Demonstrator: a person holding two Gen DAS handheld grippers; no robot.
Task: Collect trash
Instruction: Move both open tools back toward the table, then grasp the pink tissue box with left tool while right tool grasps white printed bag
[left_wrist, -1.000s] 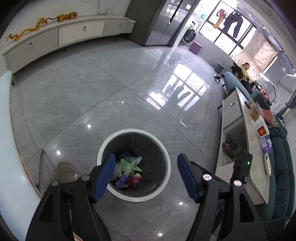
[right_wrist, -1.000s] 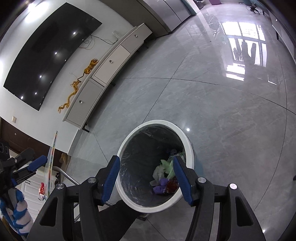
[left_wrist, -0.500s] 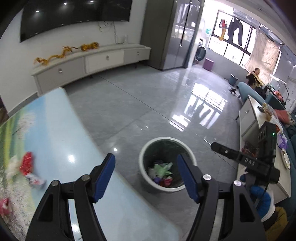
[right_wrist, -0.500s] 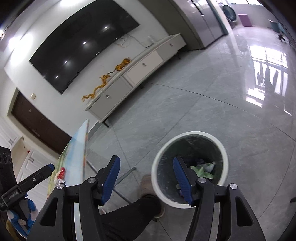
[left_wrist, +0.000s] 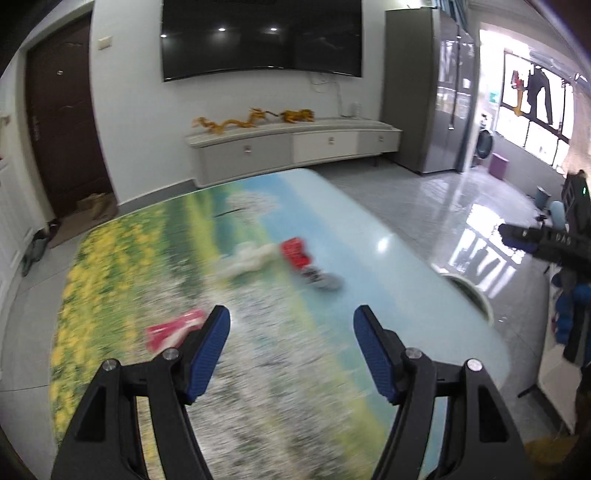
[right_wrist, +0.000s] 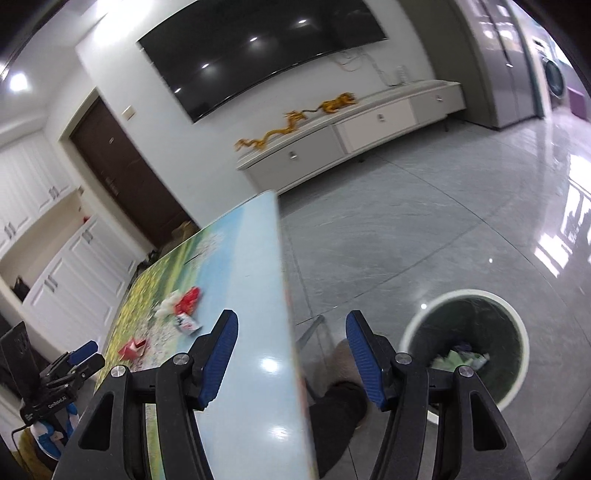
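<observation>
Several pieces of trash lie on the landscape-print table (left_wrist: 369, 236): a flat red wrapper (left_wrist: 171, 330), a white crumpled tissue (left_wrist: 245, 258), a red packet (left_wrist: 295, 251) and a small grey wrapper (left_wrist: 321, 278). My left gripper (left_wrist: 292, 317) hovers open over the table, the flat red wrapper just beside its left finger, nothing between the jaws. My right gripper (right_wrist: 291, 321) is open and empty over the table's right edge. The white-rimmed bin (right_wrist: 410, 328) stands on the floor to the right, with trash (right_wrist: 458, 356) inside.
A person's dark trouser leg and slipper (right_wrist: 340, 369) are between table and bin. A low white TV cabinet (left_wrist: 295, 144) with gold dragon figures runs along the far wall under a big screen. Glossy grey floor (right_wrist: 443, 221) spreads to the right.
Both grippers swung away from above the bin, leftward and up toward the table. The left one now hangs over the tabletop trash; the bin has slid to the right edge of its view.
</observation>
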